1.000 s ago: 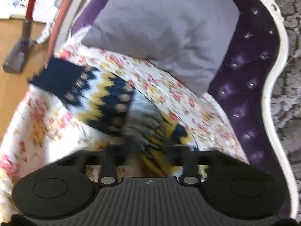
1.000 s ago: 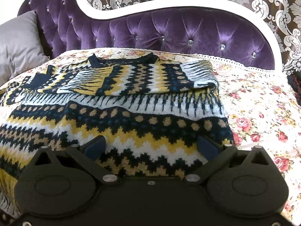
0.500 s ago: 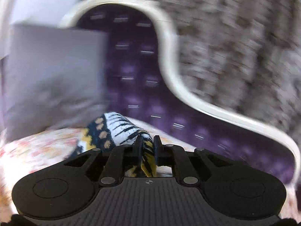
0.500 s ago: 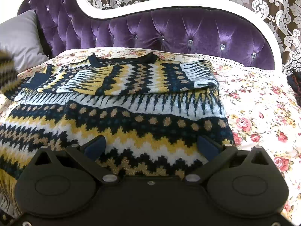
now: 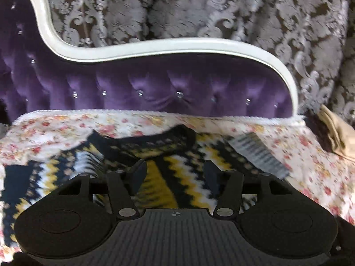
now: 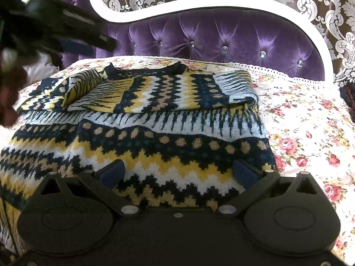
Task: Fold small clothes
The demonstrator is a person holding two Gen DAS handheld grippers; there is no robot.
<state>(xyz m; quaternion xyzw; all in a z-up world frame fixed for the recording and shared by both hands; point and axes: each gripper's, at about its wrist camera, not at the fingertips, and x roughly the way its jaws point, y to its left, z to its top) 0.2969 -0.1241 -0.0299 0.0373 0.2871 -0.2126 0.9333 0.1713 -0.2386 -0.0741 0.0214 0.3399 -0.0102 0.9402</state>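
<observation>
A navy, yellow and white patterned sweater [image 6: 142, 137] lies flat on the floral bedspread [image 6: 310, 128], both sleeves folded across its chest. In the left wrist view the sweater [image 5: 173, 177] fills the foreground, its dark collar [image 5: 155, 139] just ahead. My left gripper [image 5: 175, 173] is open and empty above the sweater's upper part; it shows as a dark blurred shape [image 6: 66, 31] at the upper left of the right wrist view. My right gripper [image 6: 177, 173] is open and empty, hovering over the sweater's lower hem.
A purple tufted headboard [image 6: 221, 37] with a white frame [image 5: 155, 46] closes off the far side of the bed. Patterned curtains [image 5: 199, 8] hang behind it. A beige cloth [image 5: 337, 133] lies past the bed's right edge.
My left gripper carried the sleeve it was clamping over the sweater's chest, opened and let it go. The sleeve now lies folded on the sweater. The right gripper has not moved.
</observation>
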